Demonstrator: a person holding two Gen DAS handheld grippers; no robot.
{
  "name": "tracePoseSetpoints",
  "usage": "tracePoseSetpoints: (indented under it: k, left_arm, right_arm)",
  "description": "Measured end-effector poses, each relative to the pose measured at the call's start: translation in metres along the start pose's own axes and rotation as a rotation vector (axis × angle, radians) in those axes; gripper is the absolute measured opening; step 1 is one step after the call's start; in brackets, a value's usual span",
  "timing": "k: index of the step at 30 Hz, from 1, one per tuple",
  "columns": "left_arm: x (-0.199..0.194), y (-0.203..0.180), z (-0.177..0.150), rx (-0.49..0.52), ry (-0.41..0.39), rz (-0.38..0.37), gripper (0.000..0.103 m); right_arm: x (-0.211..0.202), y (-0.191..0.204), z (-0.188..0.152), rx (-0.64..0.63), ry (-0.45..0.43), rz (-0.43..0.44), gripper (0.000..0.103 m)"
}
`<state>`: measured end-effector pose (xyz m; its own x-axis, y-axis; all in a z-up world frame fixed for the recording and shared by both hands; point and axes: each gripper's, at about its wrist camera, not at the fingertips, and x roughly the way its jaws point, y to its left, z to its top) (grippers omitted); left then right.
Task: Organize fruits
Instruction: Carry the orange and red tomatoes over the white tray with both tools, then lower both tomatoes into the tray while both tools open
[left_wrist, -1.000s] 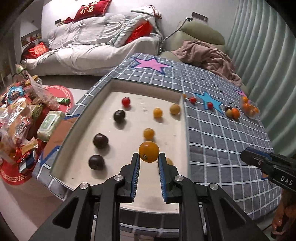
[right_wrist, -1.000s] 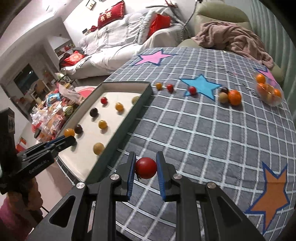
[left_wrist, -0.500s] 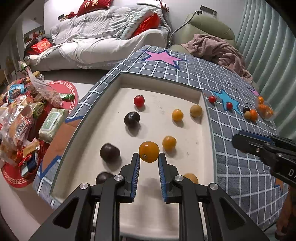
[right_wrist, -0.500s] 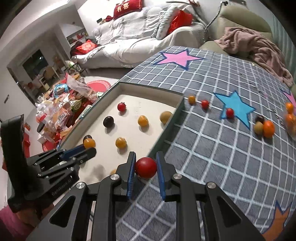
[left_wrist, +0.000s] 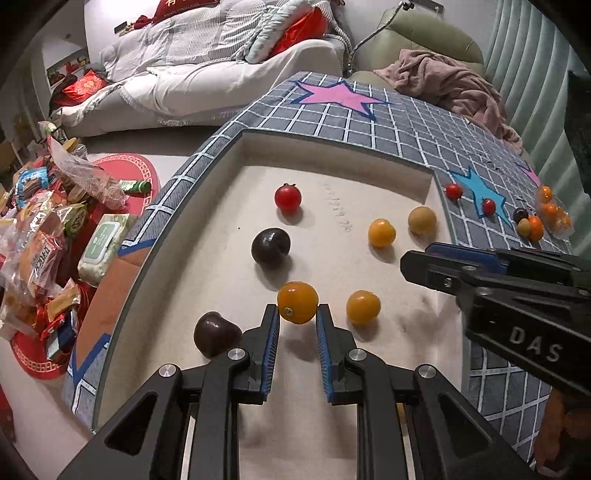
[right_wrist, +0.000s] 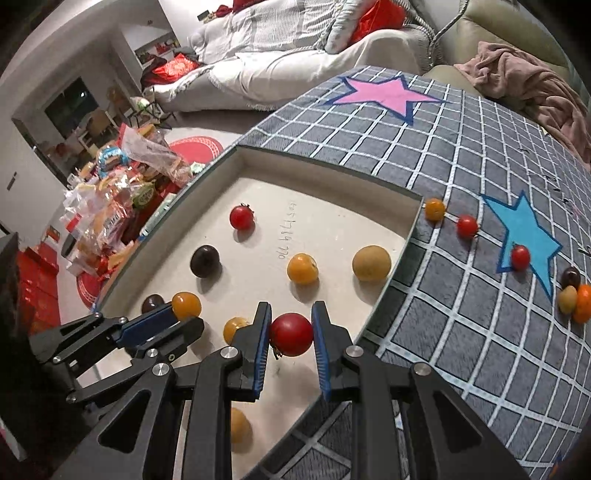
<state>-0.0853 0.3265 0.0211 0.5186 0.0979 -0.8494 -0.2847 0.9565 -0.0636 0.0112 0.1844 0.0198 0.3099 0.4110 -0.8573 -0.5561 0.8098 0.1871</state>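
In the left wrist view, the left gripper (left_wrist: 297, 325) at lower centre is clenched on an orange tomato (left_wrist: 297, 302) above the white tray (left_wrist: 332, 177). In the right wrist view, the right gripper (right_wrist: 290, 332) grasps a red tomato (right_wrist: 291, 334) over the tray's lower right edge.

Grey white-gridded cloth (right_wrist: 461, 155), pink star (right_wrist: 384, 94), blue star (right_wrist: 526, 236).
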Motion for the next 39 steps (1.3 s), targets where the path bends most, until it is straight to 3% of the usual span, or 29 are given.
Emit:
tracePoseSetpoints:
  k: [9,14,19,25,27,28,30,34,39]
  left_arm:
    - [0.009,-0.003,-0.002,0.020,0.022,0.023,0.022]
    - [0.009,-0.004,-0.003,0.022,0.025,0.040,0.022]
    - [0.008,-0.005,-0.006,0.027,0.027,0.053,0.022]
    - [0.005,-0.003,-0.007,0.023,0.036,0.055,0.024]
    - [0.004,-0.004,-0.009,0.024,0.037,0.055,0.057]
    - [0.001,-0.004,-0.010,0.019,0.023,0.053,0.081]
    - [-0.007,-0.005,-0.012,0.022,-0.030,0.085,0.084]
    - [-0.008,-0.006,-0.013,0.029,-0.003,0.066,0.084]
    - [-0.014,-0.003,-0.019,0.014,0.015,0.069,0.085]
  right_arm:
    - [0.016,0.004,0.001,-0.045,0.032,-0.062,0.026]
    - [0.014,0.007,0.002,-0.045,0.032,-0.031,0.045]
    - [0.003,0.016,0.001,-0.059,0.000,-0.030,0.079]
    - [-0.013,0.011,-0.001,-0.035,-0.018,-0.032,0.083]
    - [-0.017,0.010,-0.002,-0.030,-0.014,-0.045,0.085]
    - [-0.019,0.010,-0.003,-0.030,-0.014,-0.049,0.087]
    - [-0.023,0.009,-0.005,-0.027,-0.017,-0.060,0.092]
    - [-0.032,0.005,-0.011,-0.012,-0.019,-0.072,0.103]
    - [-0.042,0.000,-0.019,0.013,-0.013,-0.071,0.103]
